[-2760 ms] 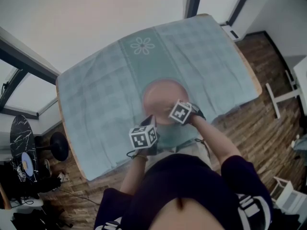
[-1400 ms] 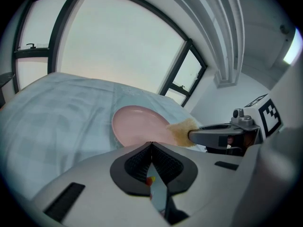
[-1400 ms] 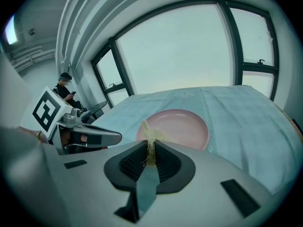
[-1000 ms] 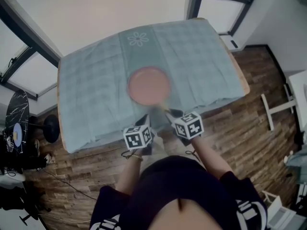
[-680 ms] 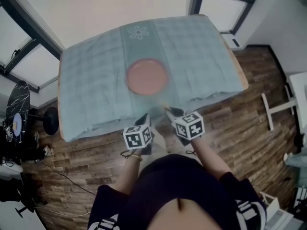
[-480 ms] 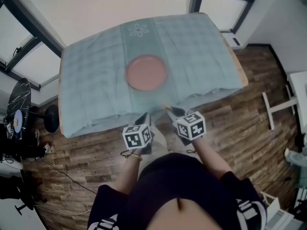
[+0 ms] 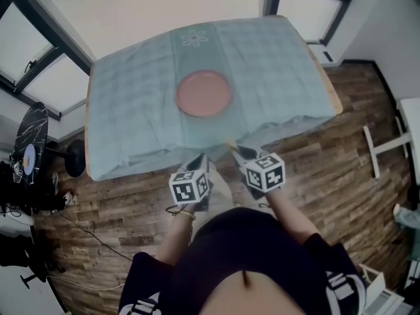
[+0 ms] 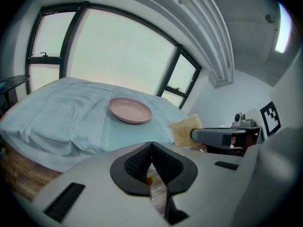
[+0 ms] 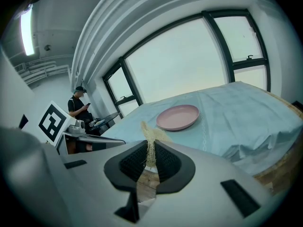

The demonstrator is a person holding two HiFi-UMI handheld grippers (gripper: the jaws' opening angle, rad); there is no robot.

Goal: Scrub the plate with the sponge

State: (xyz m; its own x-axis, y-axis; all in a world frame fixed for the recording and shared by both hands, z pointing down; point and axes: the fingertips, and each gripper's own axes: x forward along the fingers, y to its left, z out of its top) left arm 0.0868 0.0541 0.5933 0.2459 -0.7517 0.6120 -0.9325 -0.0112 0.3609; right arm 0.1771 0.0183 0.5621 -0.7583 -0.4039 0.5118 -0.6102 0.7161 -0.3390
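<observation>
**A:** Where is the sponge (image 9: 150, 143) sitting right now?

**B:** The right gripper (image 9: 150, 156) is pinching it. Its jaws are pressing in on a thin, straw-coloured slab, and the free end is sticking up past the tips.

**A:** And the left gripper (image 8: 151, 149)?

**B:** Its jaws are meeting with nothing between them (only a sliver of wooden floor (image 7: 118, 202) is showing through the gap below).

**A:** What about the plate (image 7: 204, 93)?

**B:** It is lying flat and pink near the middle of the pale blue tablecloth (image 7: 131, 120), well apart from both claws. The two grippers are hovering off the near edge of the table, over the floor, close to the person's body.

**A:** So which step are we looking at?

**B:** I am reading it as a moment away from the scrubbing itself. Nothing is touching the plate, and the sponge is hanging in the air well short of it.

**A:** What is the next move asking for?

**B:** As I judge it, the right claw should be carrying the sponge forward over the cloth's edge. Then it should be coming down until the sponge's free end, and not the jaw tips, is pressing on the plate's face.

**A:** Any worry?

**B:** The plate is resting loose on cloth, so rubbing is likely to be pushing it around or bunching the fabric. The left claw is empty and would probably be opening to steady the rim.
</observation>
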